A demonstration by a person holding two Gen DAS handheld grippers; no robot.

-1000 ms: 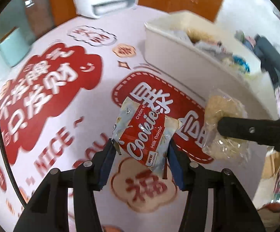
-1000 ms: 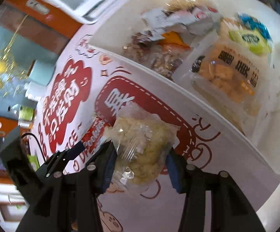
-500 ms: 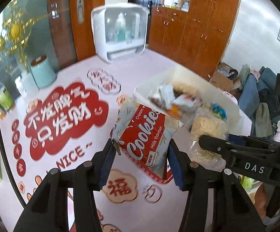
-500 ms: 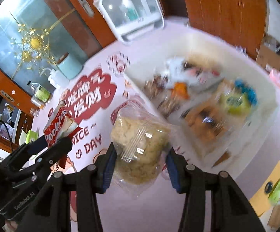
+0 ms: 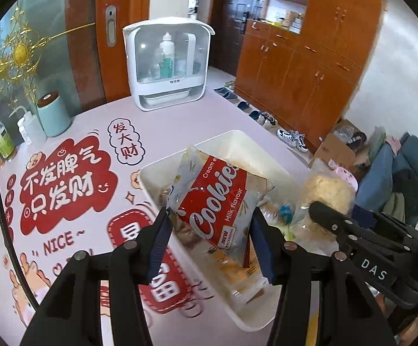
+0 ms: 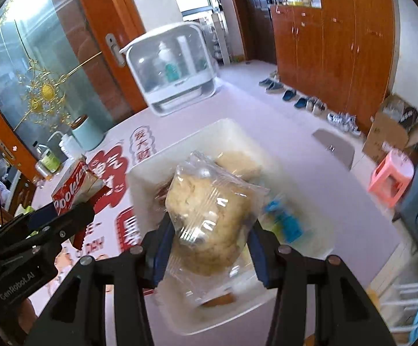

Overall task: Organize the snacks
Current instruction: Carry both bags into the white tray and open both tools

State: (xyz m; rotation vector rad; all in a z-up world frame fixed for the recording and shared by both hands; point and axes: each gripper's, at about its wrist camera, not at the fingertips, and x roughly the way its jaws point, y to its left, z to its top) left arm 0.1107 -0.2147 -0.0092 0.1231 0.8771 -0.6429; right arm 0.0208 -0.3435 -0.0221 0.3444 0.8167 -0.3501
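Observation:
My left gripper (image 5: 212, 239) is shut on a red and pale blue cookie packet (image 5: 217, 201), held in the air above the white snack bin (image 5: 162, 184). My right gripper (image 6: 209, 242) is shut on a clear bag of pale yellow puffed snack (image 6: 209, 216), also held over the bin (image 6: 142, 178). In the left wrist view the right gripper (image 5: 318, 213) and its clear bag (image 5: 327, 190) hang to the right. In the right wrist view the left gripper (image 6: 64, 216) and the cookie packet (image 6: 73, 190) hang at the left. Several wrapped snacks lie in the bin, mostly hidden behind the held packets.
The bin rests on a round table under a pink cloth with red prints (image 5: 64, 190). At the table's far side stand a white clear-fronted cabinet (image 5: 165, 66), a mint canister (image 5: 53, 115) and bottles (image 5: 1, 141). Shoes (image 6: 310, 103), a pink stool (image 6: 393, 176) and wooden cupboards (image 5: 310, 72) lie beyond.
Both grippers have risen from near the tablecloth with their packets still held. The bin, earlier ahead and to the right, now lies beneath both packets, and the room beyond has come into view.

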